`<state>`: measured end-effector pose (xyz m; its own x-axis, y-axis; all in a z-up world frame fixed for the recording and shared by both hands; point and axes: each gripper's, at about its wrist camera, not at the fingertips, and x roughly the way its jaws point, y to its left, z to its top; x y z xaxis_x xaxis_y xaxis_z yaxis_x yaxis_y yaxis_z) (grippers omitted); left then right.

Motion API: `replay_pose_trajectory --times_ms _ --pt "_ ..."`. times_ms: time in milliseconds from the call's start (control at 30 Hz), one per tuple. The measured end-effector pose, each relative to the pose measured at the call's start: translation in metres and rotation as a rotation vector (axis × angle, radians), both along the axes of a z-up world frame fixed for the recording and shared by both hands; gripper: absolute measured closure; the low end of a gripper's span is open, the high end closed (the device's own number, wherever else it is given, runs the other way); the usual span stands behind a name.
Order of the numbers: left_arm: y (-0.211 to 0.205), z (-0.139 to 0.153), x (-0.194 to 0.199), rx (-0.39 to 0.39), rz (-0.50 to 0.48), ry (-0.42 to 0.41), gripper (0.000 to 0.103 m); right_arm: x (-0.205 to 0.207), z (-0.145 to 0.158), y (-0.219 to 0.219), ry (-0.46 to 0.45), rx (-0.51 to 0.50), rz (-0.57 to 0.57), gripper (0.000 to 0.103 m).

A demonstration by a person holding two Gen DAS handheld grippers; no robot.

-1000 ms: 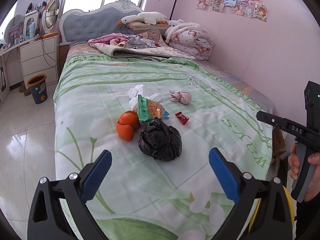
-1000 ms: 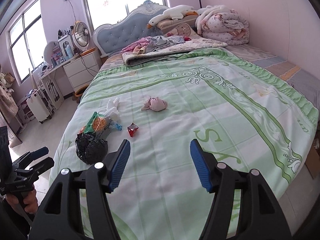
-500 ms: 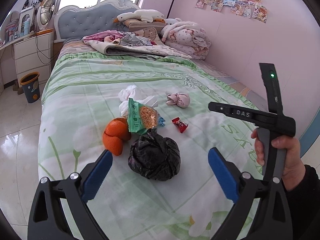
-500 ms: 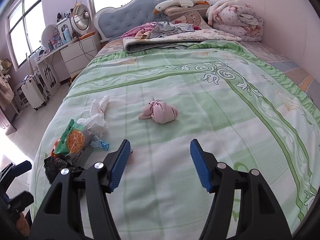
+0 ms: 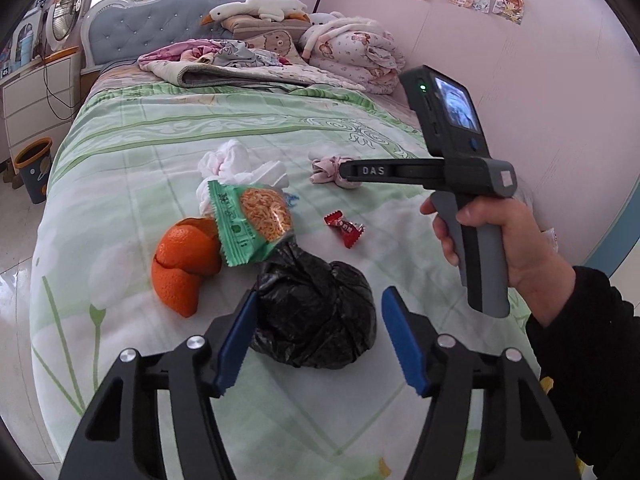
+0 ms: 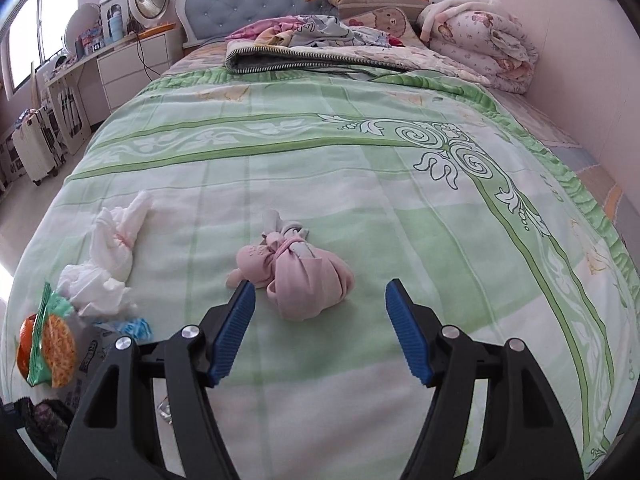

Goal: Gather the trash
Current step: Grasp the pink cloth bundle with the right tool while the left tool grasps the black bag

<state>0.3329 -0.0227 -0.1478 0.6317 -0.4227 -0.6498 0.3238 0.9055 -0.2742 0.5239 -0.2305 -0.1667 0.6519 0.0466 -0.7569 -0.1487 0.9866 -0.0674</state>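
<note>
Left claw [image 5: 316, 340] half spread, jaws just been closing in; black trash bag [image 5: 316, 312] sits between the 2 blue pads, left pad at the bag's edge, right pad clear of it, no squeeze seen. Right claw [image 6: 320, 330] spread, jaws just opened a bit wider, nothing between the pads; knotted pink cloth bundle [image 6: 292, 276] lies just ahead of them on the bed [image 6: 400, 184], apart from both.

Left wrist view only: whole black bag, crumpled, tied shut, glossy; red candy wrapper [image 5: 345, 229] beyond it; orange peel [image 5: 186, 256] left of the bag, touching the green snack packet [image 5: 250, 220], which leans over the bag's knot. Also the person's right hand [image 5: 496, 236] in a black sleeve on the right claw's grey handle, the device's small screen lit; its nose overlaps the pink bundle [image 5: 332, 170].

Right wrist view only: pink bundle up close, and a small blue wrapper [image 6: 134, 328] beside the white crumpled tissue [image 6: 108, 264]. Snack packet [image 6: 50, 344] and peel squeezed at the left edge; black bag [image 6: 40, 424] only a dark corner, cut off by the frame. A small clear scrap under the left finger, too hidden to name.

Blue bin [image 5: 34, 168] stands on the floor left of the bed.
</note>
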Motion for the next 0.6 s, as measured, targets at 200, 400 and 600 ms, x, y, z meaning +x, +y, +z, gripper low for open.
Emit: replay_pose_trajectory --times_ms 200,400,600 --pt "-0.009 -0.009 0.004 0.014 -0.031 -0.006 0.067 0.029 -0.019 0.004 0.070 0.016 0.009 0.054" --pt "-0.003 -0.007 0.000 -0.028 -0.037 -0.014 0.078 0.027 -0.016 0.024 0.045 -0.017 0.037 0.068" --pt "0.008 -0.002 -0.004 -0.060 -0.036 -0.011 0.081 0.012 -0.004 0.029 0.015 0.007 0.046 0.068"
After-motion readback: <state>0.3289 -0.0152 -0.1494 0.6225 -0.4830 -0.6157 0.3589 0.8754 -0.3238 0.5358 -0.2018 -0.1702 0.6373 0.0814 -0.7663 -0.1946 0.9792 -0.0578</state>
